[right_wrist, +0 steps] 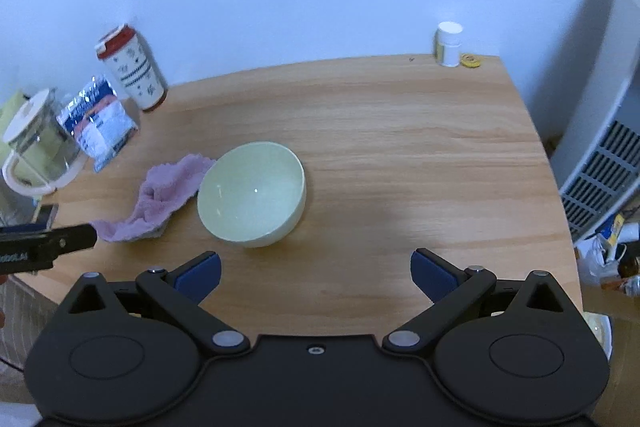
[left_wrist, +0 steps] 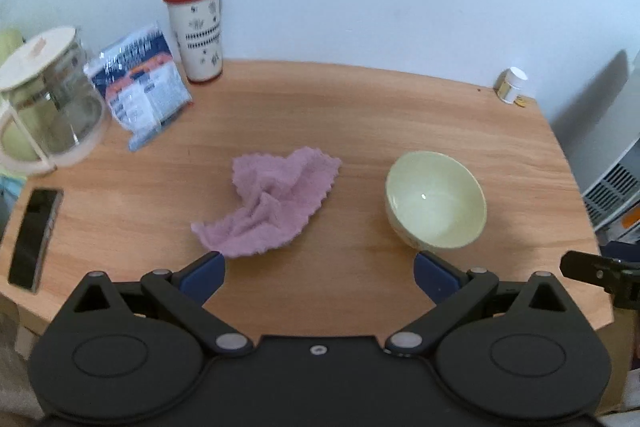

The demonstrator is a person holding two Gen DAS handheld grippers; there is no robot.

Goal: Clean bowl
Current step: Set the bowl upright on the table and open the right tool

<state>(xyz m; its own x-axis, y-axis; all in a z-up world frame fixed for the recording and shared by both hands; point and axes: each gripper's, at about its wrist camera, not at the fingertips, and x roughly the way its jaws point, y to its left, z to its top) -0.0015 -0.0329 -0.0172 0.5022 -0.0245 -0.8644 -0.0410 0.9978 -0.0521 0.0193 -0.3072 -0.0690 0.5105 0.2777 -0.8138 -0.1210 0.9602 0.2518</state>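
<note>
The left hand-held gripper (left_wrist: pixel 320 277) is shown with its blue pads spread wide and nothing between them, held above the near edge of the tabletop (left_wrist: pixel 360 99); the right hand-held gripper (right_wrist: pixel 316 273) is likewise fully open and empty. Neither is in contact with any object. The pale green bowl (left_wrist: pixel 436 201) stands upright on the tabletop, right of centre in the left wrist view, and its interior appears bare and glossy; whether any soil remains cannot be told. The crumpled pink cloth (left_wrist: pixel 276 201) lies flat to the left of the bowl, apart from it in the left wrist view, though their outlines overlap in the right wrist view. Along the far left edge a red-lidded tumbler (left_wrist: pixel 196 31), a foil packet (left_wrist: pixel 140 83) and a glass jug (left_wrist: pixel 44 99) are grouped; a phone (left_wrist: pixel 34 237) lies at the near left, and a small white jar (left_wrist: pixel 512 83) at the far right corner. Since both items rest free, either the wiping is judged finished or a fresh grasp is due. For the latter, the cloth is best pinched at a raised fold by the left hand-held gripper, while the bowl rim is steadied by the right, so that the bowl is not pushed across the tabletop.
</note>
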